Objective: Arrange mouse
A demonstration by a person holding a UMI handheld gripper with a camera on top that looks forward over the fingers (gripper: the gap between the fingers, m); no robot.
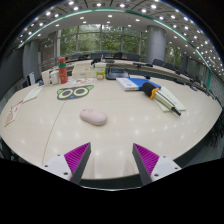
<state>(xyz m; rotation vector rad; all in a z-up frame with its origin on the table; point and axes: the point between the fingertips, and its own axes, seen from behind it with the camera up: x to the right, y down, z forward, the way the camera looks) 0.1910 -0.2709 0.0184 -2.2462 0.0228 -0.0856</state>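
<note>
Small items (62, 70) at the table's (40, 125) far edge stay unidentifiable.

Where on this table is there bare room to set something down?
Bare table lies between the open tool and the mouse, and on either side of the mouse. It is crowded farther back, around the owl-eyed mat, bottles and books.

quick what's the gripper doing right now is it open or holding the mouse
Gripper: open, holding nothing; the mouse lies on the table, beyond the fingers.
</note>
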